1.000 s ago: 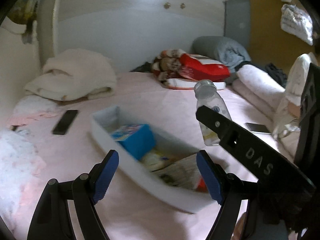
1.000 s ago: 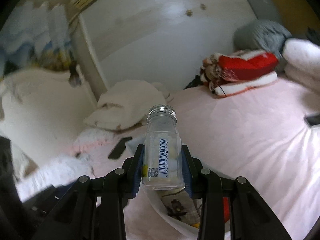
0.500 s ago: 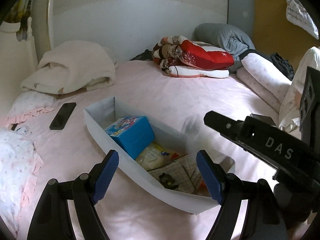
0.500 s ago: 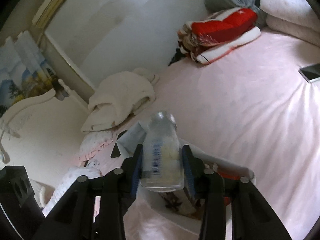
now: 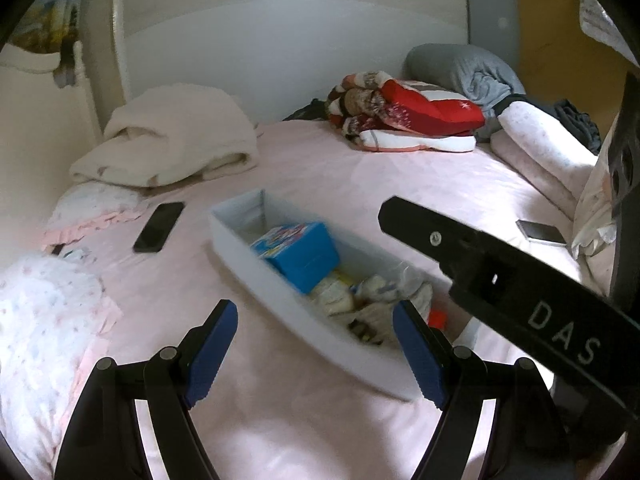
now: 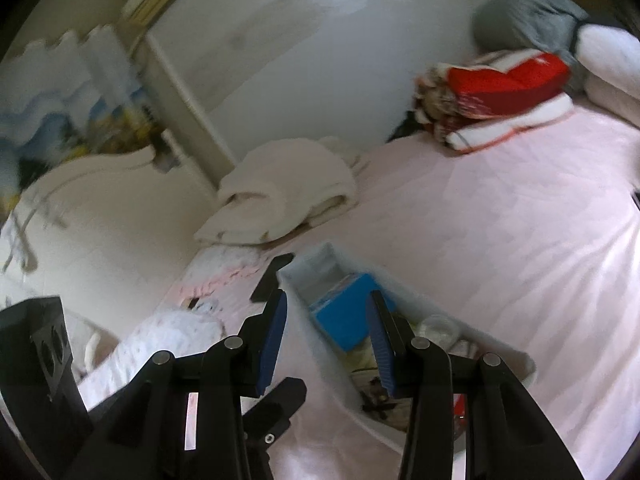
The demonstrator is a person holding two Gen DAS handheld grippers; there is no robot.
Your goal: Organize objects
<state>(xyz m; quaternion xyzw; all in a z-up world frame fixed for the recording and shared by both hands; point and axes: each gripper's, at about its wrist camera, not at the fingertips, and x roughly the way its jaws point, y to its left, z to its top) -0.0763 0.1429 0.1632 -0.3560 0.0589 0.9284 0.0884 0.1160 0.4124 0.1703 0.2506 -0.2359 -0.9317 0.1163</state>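
As jaws opened | bottle [image 6: 438, 326] lies in tray [image 6: 516, 356] | right gripper [image 6: 326, 334] empty

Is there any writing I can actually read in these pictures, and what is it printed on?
"DAS": white letters on the black body of the right gripper, seen in the left wrist view.
Blue box in the white bin: colourful print on its lid, too blurred to read.
Nothing else is legible.
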